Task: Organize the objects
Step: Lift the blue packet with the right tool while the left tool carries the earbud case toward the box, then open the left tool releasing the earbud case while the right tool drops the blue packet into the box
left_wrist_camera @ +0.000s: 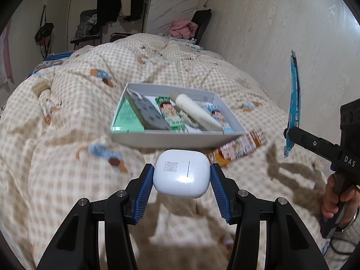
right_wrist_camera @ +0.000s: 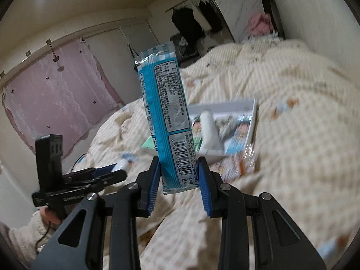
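My left gripper (left_wrist_camera: 181, 174) is shut on a white earbuds case (left_wrist_camera: 181, 174), held above the checked quilt in front of the grey tray (left_wrist_camera: 171, 139). The tray holds a green packet (left_wrist_camera: 127, 118), a grey patterned pouch (left_wrist_camera: 148, 112), snack packets and a white tube (left_wrist_camera: 195, 110). My right gripper (right_wrist_camera: 178, 173) is shut on the lower end of a blue snack packet (right_wrist_camera: 166, 103), which stands upright with its barcode facing the camera. In the left wrist view that blue packet (left_wrist_camera: 294, 103) hangs at the right edge. An orange snack packet (left_wrist_camera: 238, 149) lies by the tray's near right corner.
The checked quilt (left_wrist_camera: 67, 112) covers the whole bed in soft folds. A wall (left_wrist_camera: 281, 33) runs along the bed's right side. A chair with pink clothes (left_wrist_camera: 183, 28) and a rail of dark clothes (left_wrist_camera: 121, 0) stand beyond the bed. A pink curtain (right_wrist_camera: 51, 96) hangs at the left.
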Action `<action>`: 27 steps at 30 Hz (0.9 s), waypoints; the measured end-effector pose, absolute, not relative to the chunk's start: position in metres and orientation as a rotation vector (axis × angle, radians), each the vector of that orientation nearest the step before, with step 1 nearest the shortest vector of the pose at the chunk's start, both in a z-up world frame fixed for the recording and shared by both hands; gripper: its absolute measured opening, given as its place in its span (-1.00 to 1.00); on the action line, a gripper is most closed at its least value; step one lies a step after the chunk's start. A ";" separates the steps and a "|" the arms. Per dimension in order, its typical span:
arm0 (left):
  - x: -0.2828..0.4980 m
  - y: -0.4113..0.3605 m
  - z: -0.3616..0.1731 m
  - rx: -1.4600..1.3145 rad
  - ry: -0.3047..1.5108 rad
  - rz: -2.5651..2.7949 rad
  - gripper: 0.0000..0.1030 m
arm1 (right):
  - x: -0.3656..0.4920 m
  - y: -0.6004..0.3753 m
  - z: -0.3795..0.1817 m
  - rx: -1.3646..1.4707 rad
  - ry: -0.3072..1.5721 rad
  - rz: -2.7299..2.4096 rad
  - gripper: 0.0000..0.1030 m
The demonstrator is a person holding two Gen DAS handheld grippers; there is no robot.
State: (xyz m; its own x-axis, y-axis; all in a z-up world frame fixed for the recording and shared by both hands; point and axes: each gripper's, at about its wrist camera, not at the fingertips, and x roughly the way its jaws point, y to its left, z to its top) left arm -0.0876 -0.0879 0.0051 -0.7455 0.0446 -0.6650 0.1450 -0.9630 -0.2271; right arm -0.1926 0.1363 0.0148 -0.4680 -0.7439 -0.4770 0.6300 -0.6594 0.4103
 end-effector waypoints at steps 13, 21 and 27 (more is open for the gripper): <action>-0.204 -0.107 -0.005 0.922 0.326 -2.675 -0.02 | -0.265 0.105 -0.001 0.804 -0.262 -2.347 -0.34; -0.230 -0.098 -0.038 0.900 0.189 -2.597 -0.02 | -0.286 0.062 -0.028 0.939 -0.014 -2.396 -0.34; -0.240 -0.081 -0.057 0.986 0.033 -2.590 -0.02 | -0.298 0.060 -0.049 1.079 0.043 -2.411 -0.34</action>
State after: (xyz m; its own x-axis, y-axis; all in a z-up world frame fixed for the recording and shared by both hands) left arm -0.2402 -0.0807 -0.0568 -0.6875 -0.3299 -0.6469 0.3463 -0.9320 0.1072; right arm -0.2983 0.0602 -0.0488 -0.5640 -0.4250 -0.7080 0.4500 -0.8771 0.1680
